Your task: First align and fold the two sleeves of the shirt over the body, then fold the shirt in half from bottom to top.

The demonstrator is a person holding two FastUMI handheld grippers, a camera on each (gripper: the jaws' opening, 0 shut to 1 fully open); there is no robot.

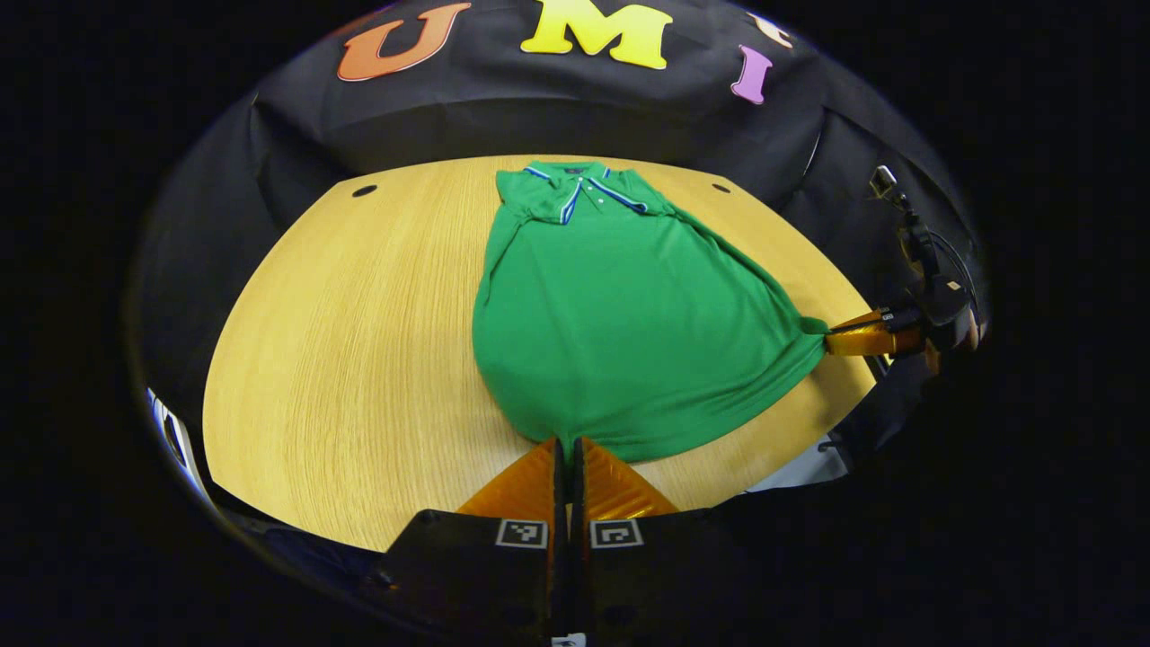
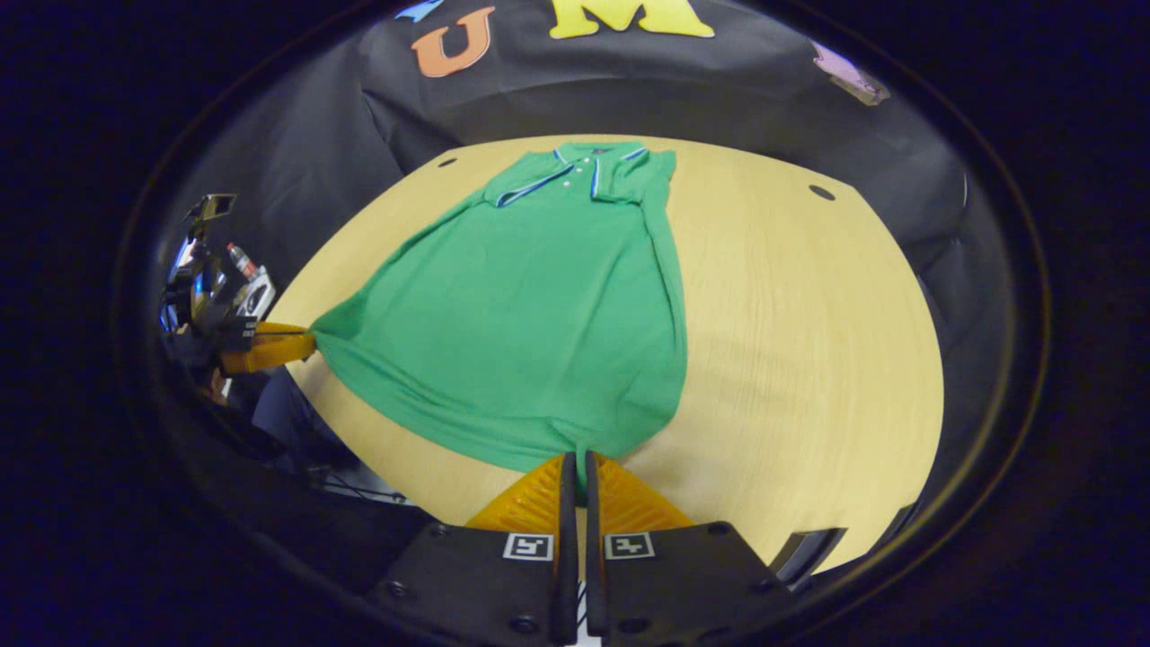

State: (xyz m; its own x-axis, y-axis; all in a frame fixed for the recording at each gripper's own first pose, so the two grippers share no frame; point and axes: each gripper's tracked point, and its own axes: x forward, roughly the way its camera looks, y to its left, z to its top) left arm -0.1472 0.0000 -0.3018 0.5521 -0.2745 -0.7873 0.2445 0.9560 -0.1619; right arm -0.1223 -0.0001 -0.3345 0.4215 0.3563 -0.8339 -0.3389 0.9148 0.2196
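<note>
A green polo shirt (image 1: 620,305) lies spread on the light wooden bench (image 1: 341,359), collar (image 1: 579,184) at the far edge near the black cloth wall, hem toward the near edge. The sleeves are already folded in over the body, so the shirt reads as one long tapered shape — narrow at the collar, wide at the hem. In the left gripper view, the left tool (image 1: 566,447) sits at the bottom with its fingers pressed together on one hem corner, the fabric pinched between them. Off to the side in that same view the right tool (image 1: 831,334) clamps the other hem corner, and the cloth is drawn out to a point there. The right gripper view says the same from the other side: the right tool (image 2: 576,460) closed tight on the hem of the shirt (image 2: 530,314), the left tool (image 2: 305,346) farther off at the bench (image 2: 809,341) edge, gripping its corner too. Between the two corners the hem runs in a shallow curve — resting on the wood or just off it, I cannot tell.
</note>
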